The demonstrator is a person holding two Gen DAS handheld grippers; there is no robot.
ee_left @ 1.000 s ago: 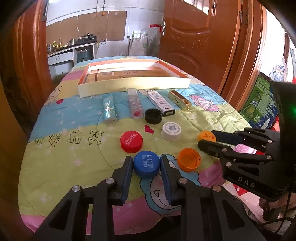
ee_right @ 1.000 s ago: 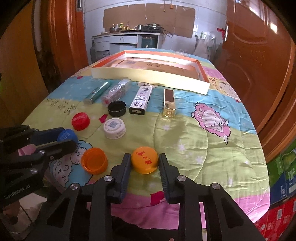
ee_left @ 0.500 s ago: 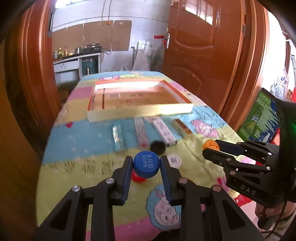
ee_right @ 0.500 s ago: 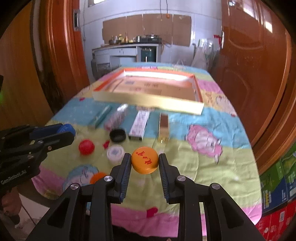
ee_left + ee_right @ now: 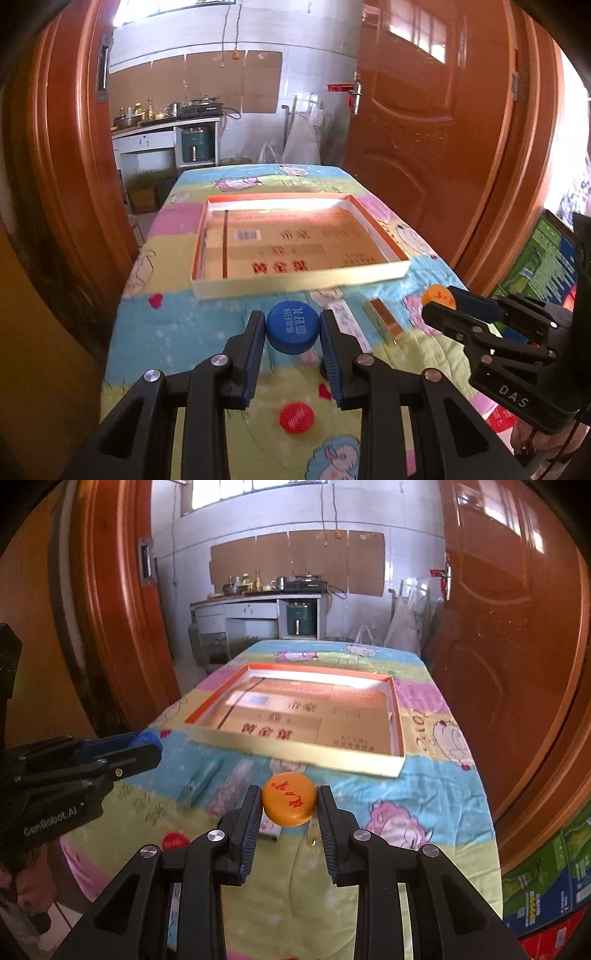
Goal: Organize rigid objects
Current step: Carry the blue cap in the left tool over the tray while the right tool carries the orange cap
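The left hand-held gripper (image 5: 292,328) is clamped on a round blue plastic bottle cap (image 5: 293,326), held in the air short of the near wall of the shallow cardboard box tray with orange rim (image 5: 295,282). The right hand-held gripper (image 5: 289,805) likewise pinches a round orange plastic bottle cap (image 5: 289,803), also lifted and near the tray. The tray's floor looks bare, so nothing seems sorted yet. Left on the quilt-covered bench (image 5: 166,332) are a red ribbed cap (image 5: 296,417), a gold rectangular box (image 5: 383,320) and a few blurred sticks.
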